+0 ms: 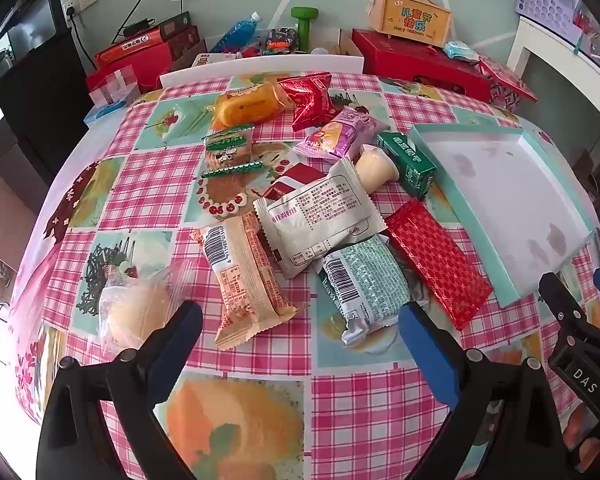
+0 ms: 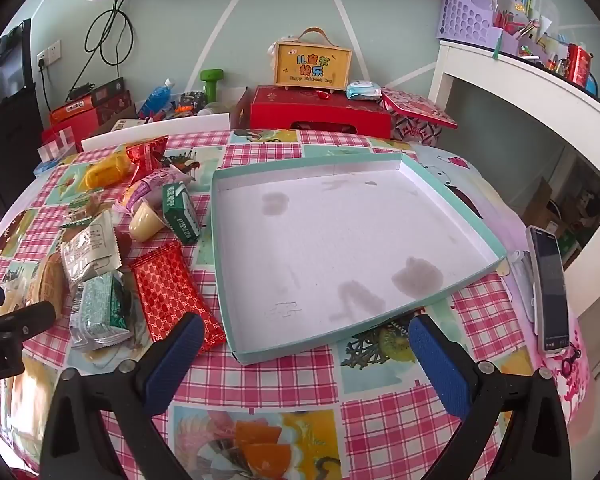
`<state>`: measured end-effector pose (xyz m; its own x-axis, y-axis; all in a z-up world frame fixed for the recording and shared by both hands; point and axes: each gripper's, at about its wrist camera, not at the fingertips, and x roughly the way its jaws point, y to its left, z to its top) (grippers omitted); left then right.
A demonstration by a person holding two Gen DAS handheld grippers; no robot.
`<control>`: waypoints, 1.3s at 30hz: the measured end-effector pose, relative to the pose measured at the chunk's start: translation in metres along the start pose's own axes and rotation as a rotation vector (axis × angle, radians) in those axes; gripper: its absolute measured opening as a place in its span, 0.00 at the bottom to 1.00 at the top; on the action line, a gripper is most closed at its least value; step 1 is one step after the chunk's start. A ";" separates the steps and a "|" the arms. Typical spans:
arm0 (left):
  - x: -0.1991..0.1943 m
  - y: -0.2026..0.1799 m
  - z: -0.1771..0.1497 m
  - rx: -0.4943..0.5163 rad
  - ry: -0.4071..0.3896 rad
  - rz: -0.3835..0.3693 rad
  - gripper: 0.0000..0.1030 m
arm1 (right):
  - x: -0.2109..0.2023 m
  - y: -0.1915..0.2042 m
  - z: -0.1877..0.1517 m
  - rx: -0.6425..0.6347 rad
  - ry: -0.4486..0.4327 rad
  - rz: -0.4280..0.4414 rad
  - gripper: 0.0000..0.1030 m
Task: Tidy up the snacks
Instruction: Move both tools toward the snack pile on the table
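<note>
Both grippers are hovering wide apart and holding nothing above the pink checked tablecloth. The left gripper, at the bottom of the left wrist view, is pointing down at the heap of wrapped snacks in the centre of that frame, its blue pads flanking the orange-beige barcode packet and the grey-green foil packet. The right gripper is facing the shallow mint-edged white cardboard tray, which is lying empty in the middle of the right wrist view, just beside the glossy red patterned packet.

The packets are overlapping, so closing on one is likely to drag or trap a neighbour. The slick foil may slide from the pads. The light tray could skid if nudged, and the phone at the right edge is standing near enough to be knocked.
</note>
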<state>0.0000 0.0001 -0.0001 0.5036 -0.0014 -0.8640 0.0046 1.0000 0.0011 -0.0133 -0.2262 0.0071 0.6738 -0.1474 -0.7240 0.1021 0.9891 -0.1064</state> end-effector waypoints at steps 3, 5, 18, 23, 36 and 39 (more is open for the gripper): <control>0.000 0.001 0.000 0.002 0.001 0.001 0.95 | 0.000 0.000 -0.001 0.000 0.000 -0.001 1.00; 0.001 0.000 -0.001 0.002 0.000 0.003 0.95 | 0.000 0.000 -0.001 0.000 -0.001 -0.001 1.00; 0.000 0.000 -0.001 0.004 -0.006 0.003 0.95 | 0.000 0.000 -0.001 -0.002 0.000 -0.002 1.00; 0.000 0.000 0.000 0.004 -0.006 0.002 0.95 | 0.000 0.001 -0.001 -0.002 0.000 -0.002 1.00; -0.001 0.000 0.000 0.003 -0.009 0.002 0.95 | 0.000 0.001 -0.001 -0.003 0.000 -0.002 1.00; -0.001 0.000 0.000 0.002 -0.011 0.003 0.95 | 0.000 0.001 -0.001 -0.003 0.000 -0.002 1.00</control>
<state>-0.0007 0.0000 0.0002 0.5130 0.0013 -0.8584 0.0051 1.0000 0.0046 -0.0138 -0.2253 0.0068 0.6737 -0.1497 -0.7237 0.1017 0.9887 -0.1099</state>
